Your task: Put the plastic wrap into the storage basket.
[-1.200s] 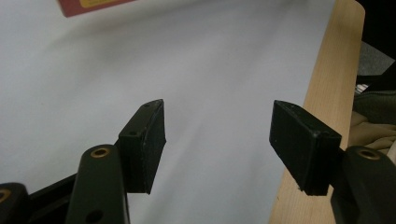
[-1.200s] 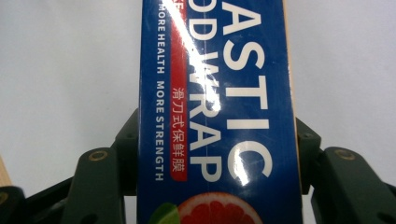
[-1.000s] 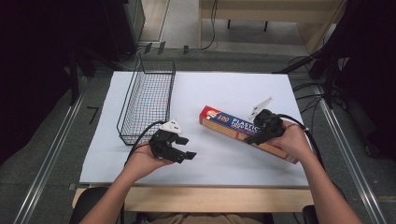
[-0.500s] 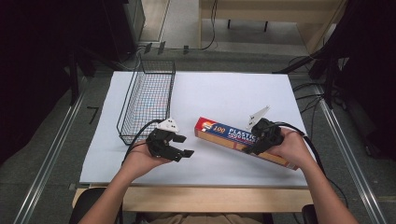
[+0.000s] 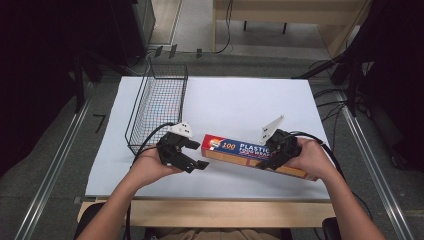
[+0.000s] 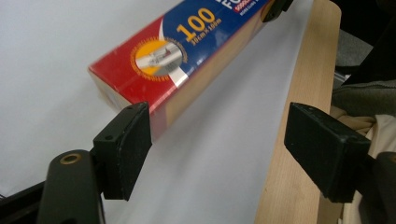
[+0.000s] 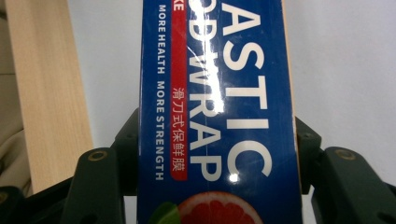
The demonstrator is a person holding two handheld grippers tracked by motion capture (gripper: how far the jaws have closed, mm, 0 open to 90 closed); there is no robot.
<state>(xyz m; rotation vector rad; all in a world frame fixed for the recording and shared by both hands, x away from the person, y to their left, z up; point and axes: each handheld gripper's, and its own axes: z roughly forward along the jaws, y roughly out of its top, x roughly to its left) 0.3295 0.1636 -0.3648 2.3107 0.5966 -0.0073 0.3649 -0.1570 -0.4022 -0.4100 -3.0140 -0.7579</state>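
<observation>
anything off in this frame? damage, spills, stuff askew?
Nothing stands out. The plastic wrap box looks intact, held askew only because the right hand-held gripper clamps it. The wire basket sits upright on the white table.

Left gripper (image 5: 196,155) jaws just opened; box (image 5: 252,155) shifted left.

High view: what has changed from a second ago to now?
The right claw, clamped on the plastic wrap box, has carried it leftward toward the left claw, whose jaws have just been opening; the box end sits against one jaw, ungripped. The wire basket stayed put.
</observation>
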